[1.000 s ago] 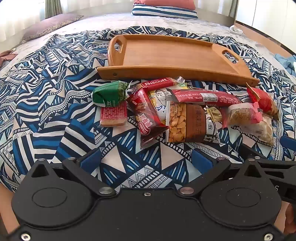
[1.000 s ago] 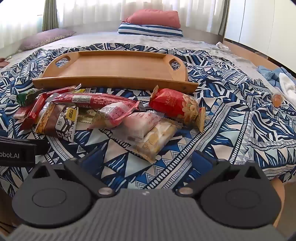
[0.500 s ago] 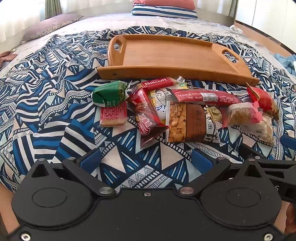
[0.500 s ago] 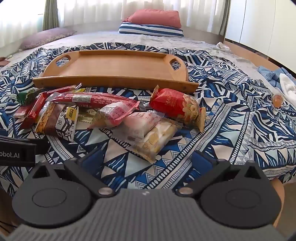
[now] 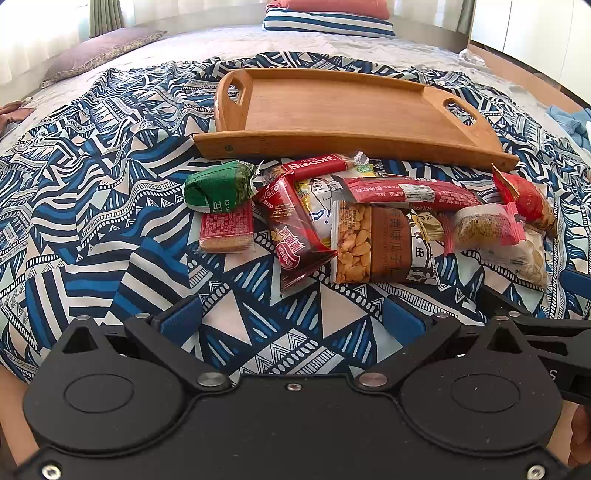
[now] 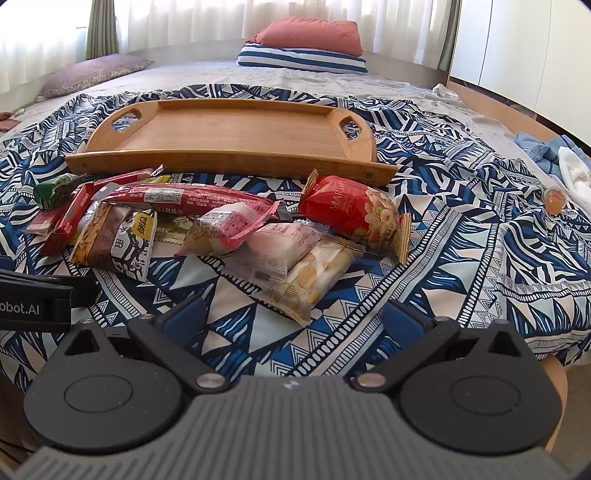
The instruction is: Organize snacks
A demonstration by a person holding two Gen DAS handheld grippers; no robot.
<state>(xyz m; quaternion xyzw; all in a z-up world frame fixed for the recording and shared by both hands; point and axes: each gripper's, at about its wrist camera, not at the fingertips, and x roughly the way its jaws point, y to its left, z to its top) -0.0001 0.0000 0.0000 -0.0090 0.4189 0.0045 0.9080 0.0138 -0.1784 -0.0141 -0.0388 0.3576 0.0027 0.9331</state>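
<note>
snacks [image 5: 369,221] heaped before wooden tray [image 5: 332,107], patterned blanket [image 6: 480,229], both jaws open, empty

bright daylight via curtains [image 6: 207,22] | sharp | fisheye-bent edges

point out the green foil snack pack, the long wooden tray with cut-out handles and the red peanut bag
green foil snack pack [image 5: 218,186], left wrist view, middle of its wrapper
long wooden tray with cut-out handles [image 6: 236,129], right wrist view, bare floor
red peanut bag [image 6: 351,212], right wrist view, middle of its front
</note>
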